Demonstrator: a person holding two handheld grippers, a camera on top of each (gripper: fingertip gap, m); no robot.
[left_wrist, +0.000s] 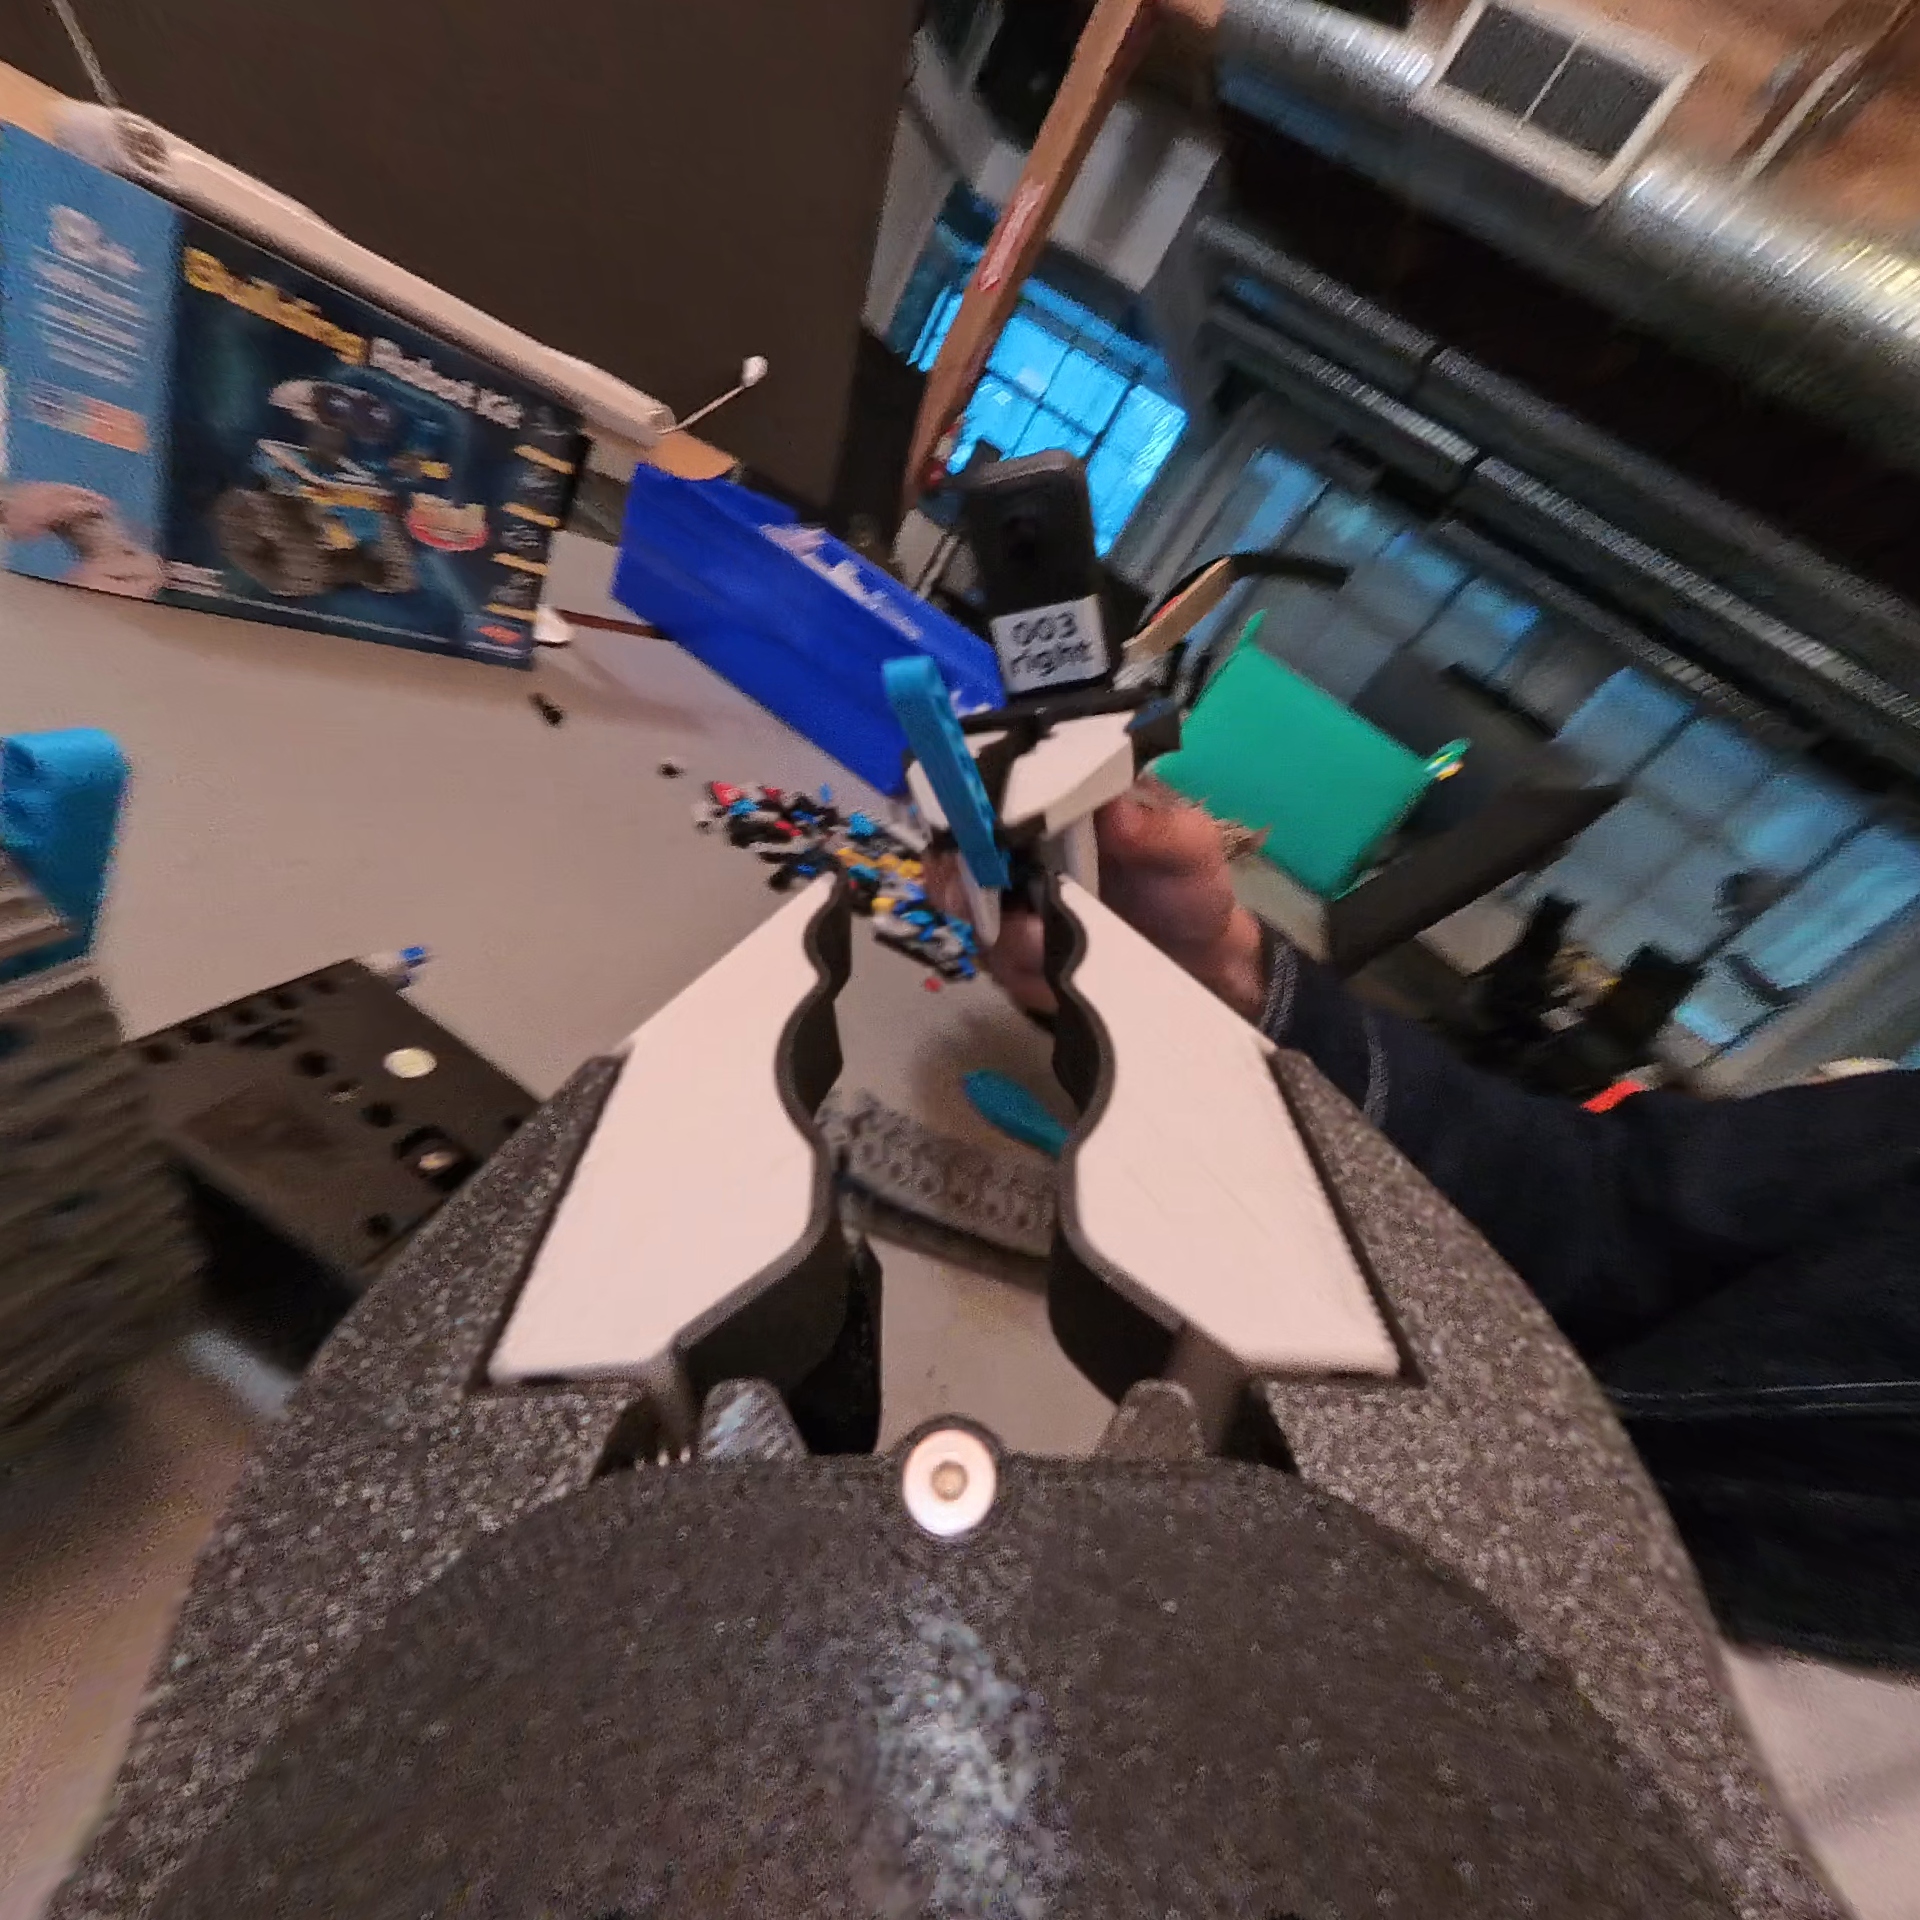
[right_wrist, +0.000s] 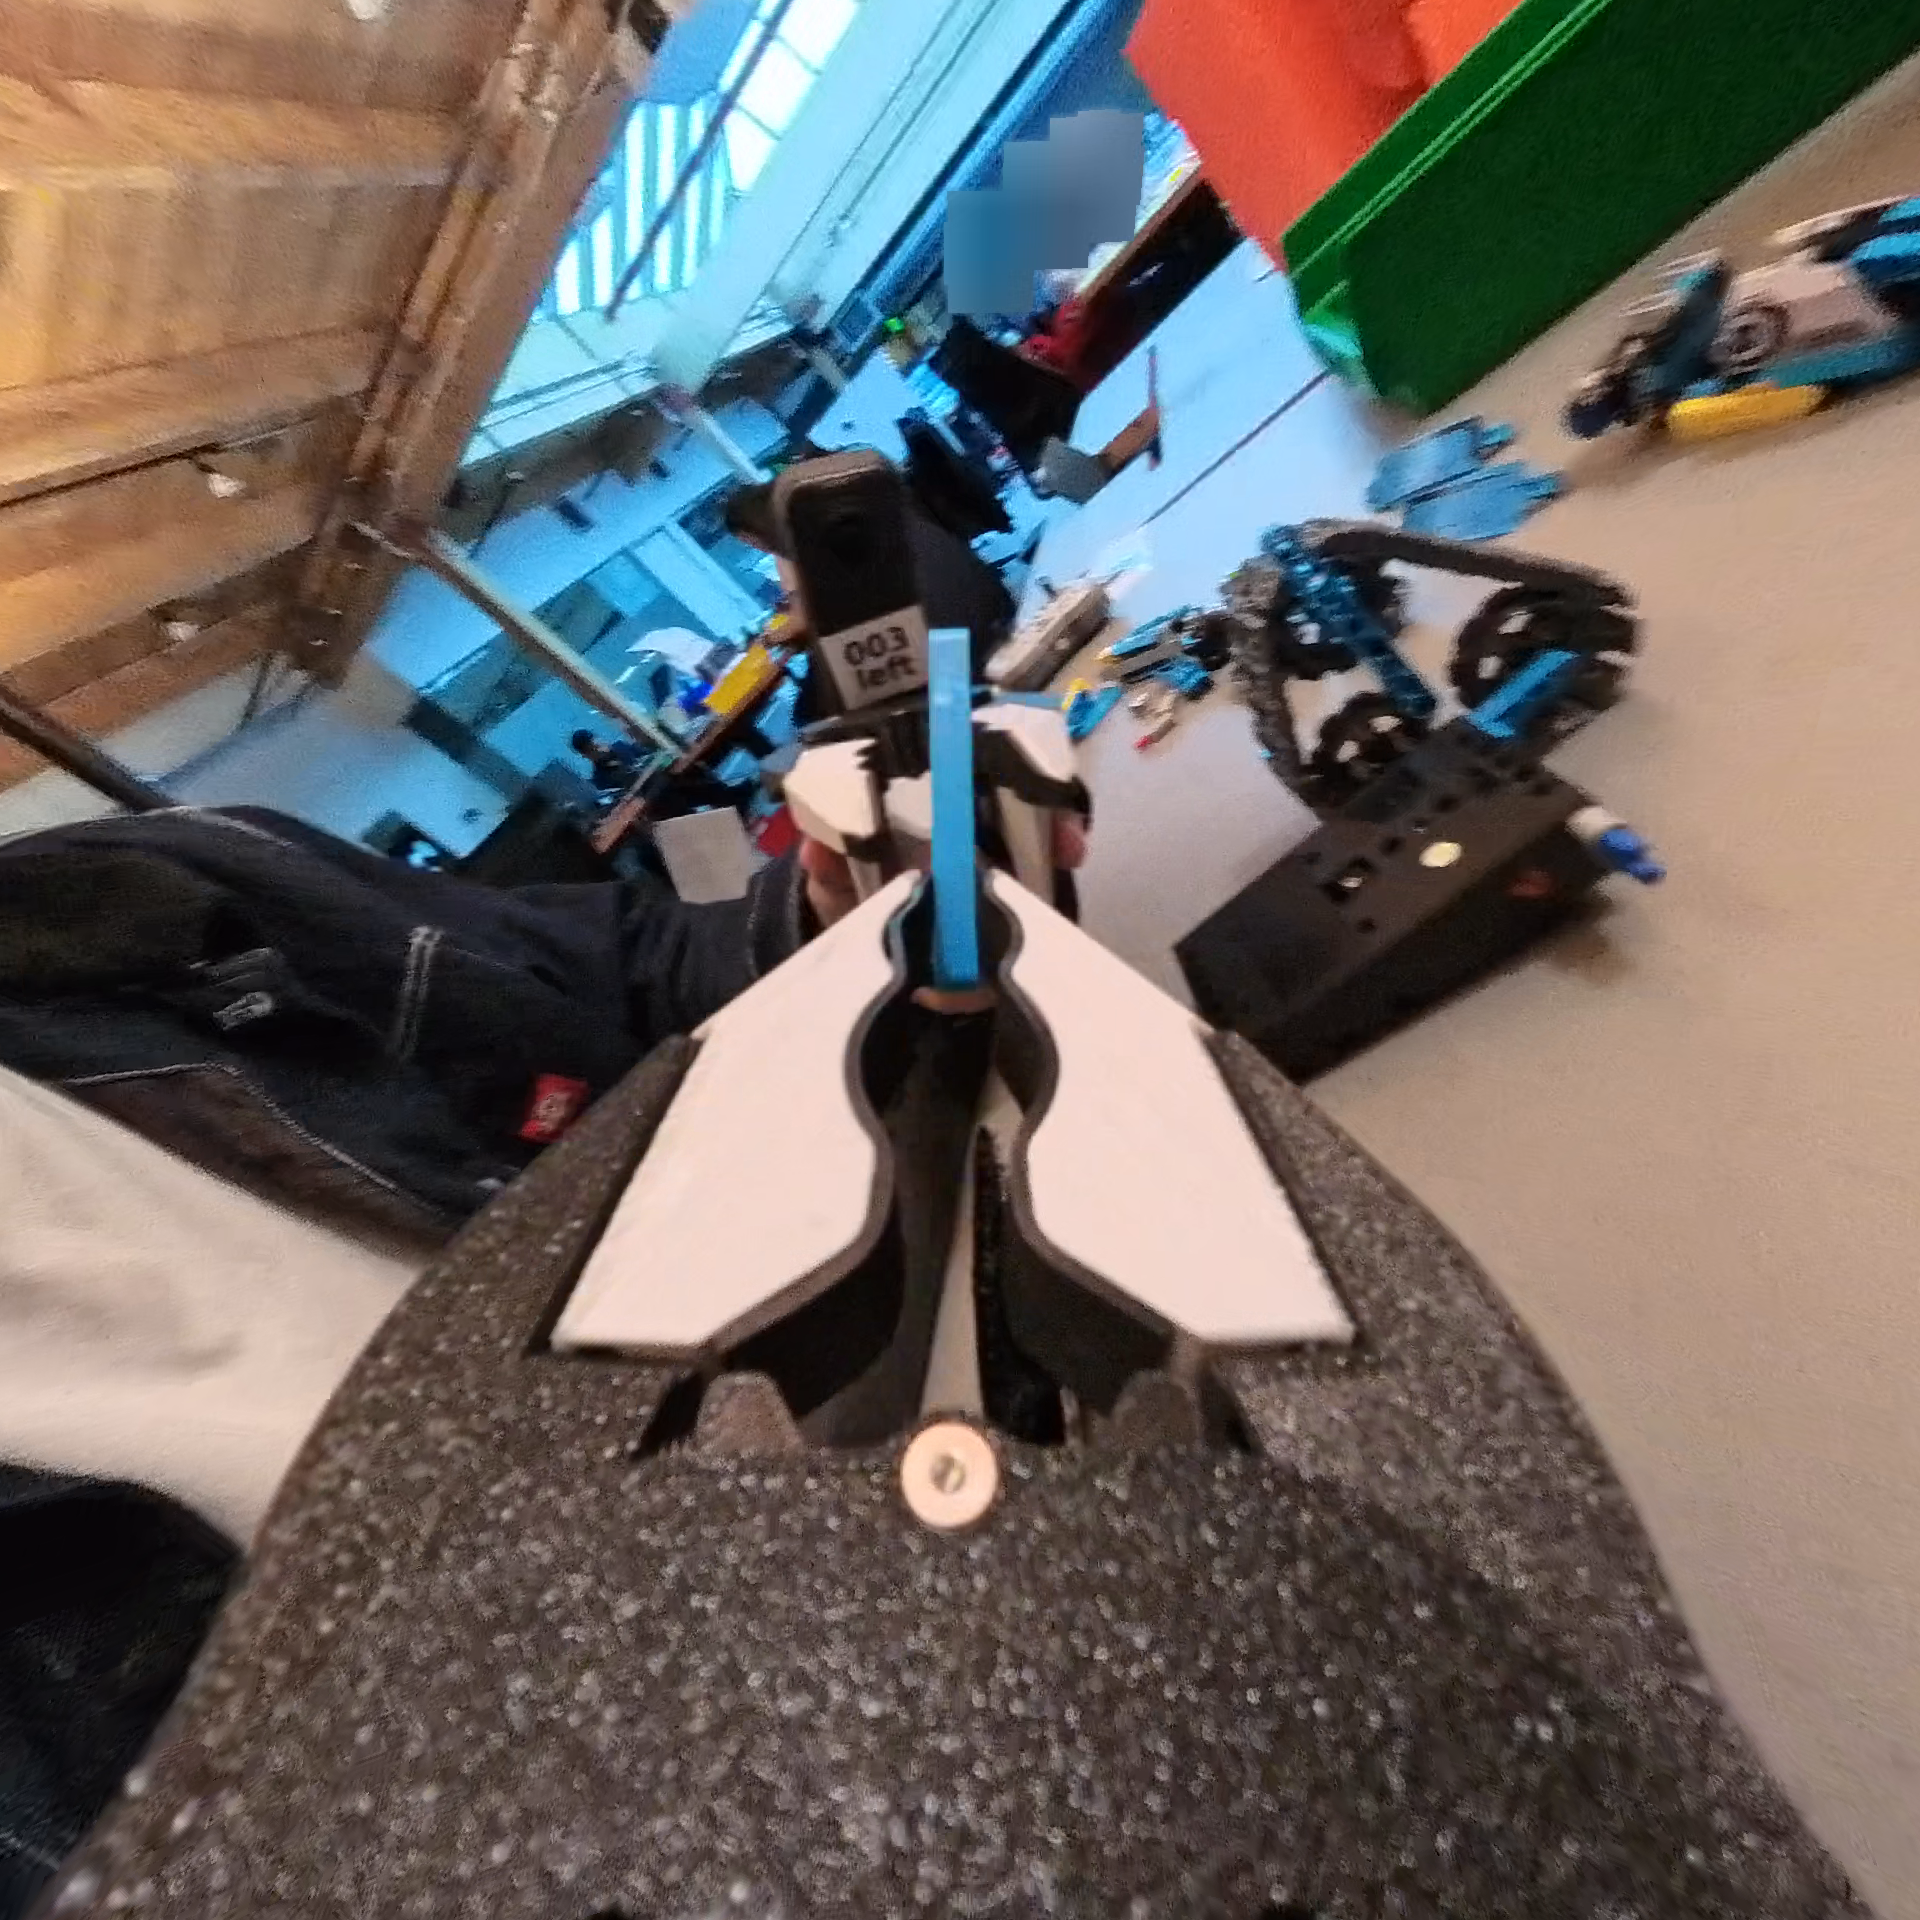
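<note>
My right gripper (right_wrist: 954, 904) is shut on a light blue flat beam (right_wrist: 951, 810) that stands up out of its fingertips, edge on to the camera. The left wrist view shows the same beam (left_wrist: 945, 769) clamped at its lower end in the right gripper's white fingers (left_wrist: 1060, 779), held above the table. My left gripper (left_wrist: 945, 894) is open and empty, its tips just short of the beam and not touching it. In the right wrist view its white fingers (right_wrist: 831, 805) stand apart on either side behind the beam.
A pile of small coloured parts (left_wrist: 821, 831), a blue bin (left_wrist: 769, 613), a green bin (left_wrist: 1288, 769) and a printed kit box (left_wrist: 291, 457) lie on the pale table. A grey perforated plate (left_wrist: 935, 1174) lies below. A black perforated block (right_wrist: 1403, 894) and a tracked vehicle (right_wrist: 1434, 665) stand right.
</note>
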